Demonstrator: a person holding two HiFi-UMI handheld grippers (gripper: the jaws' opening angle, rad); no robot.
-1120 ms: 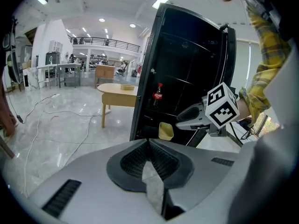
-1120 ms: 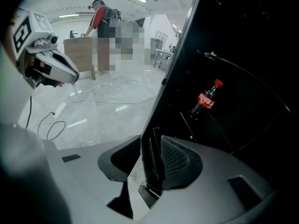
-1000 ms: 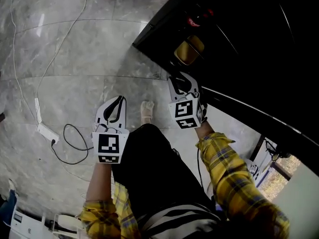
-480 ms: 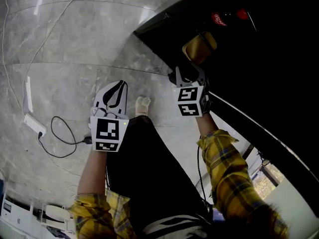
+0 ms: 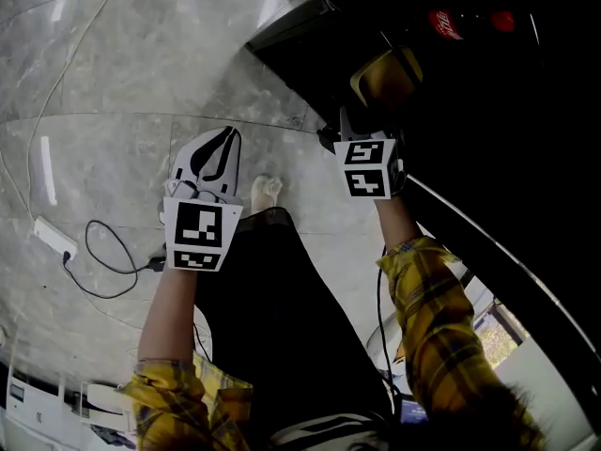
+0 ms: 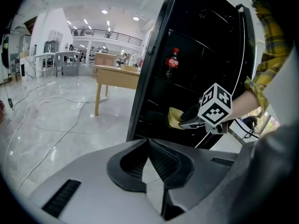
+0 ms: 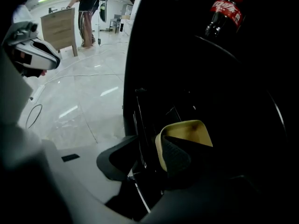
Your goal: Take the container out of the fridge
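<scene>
The right gripper (image 7: 149, 161), jaws spread, reaches into the black fridge (image 5: 488, 120), one pad inside the yellow container (image 7: 187, 130) on a low shelf and the container's near wall between the jaws. The left gripper (image 6: 153, 171) hangs outside, jaws pressed together on nothing.

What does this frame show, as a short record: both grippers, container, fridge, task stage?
left gripper: jaws together, empty, over the floor
right gripper: jaws apart, one inside the container, one outside its near wall
container: yellow, open-topped, low in the fridge
fridge: black, open
bottle: red-capped, on a higher shelf
stage: container not yet out
</scene>
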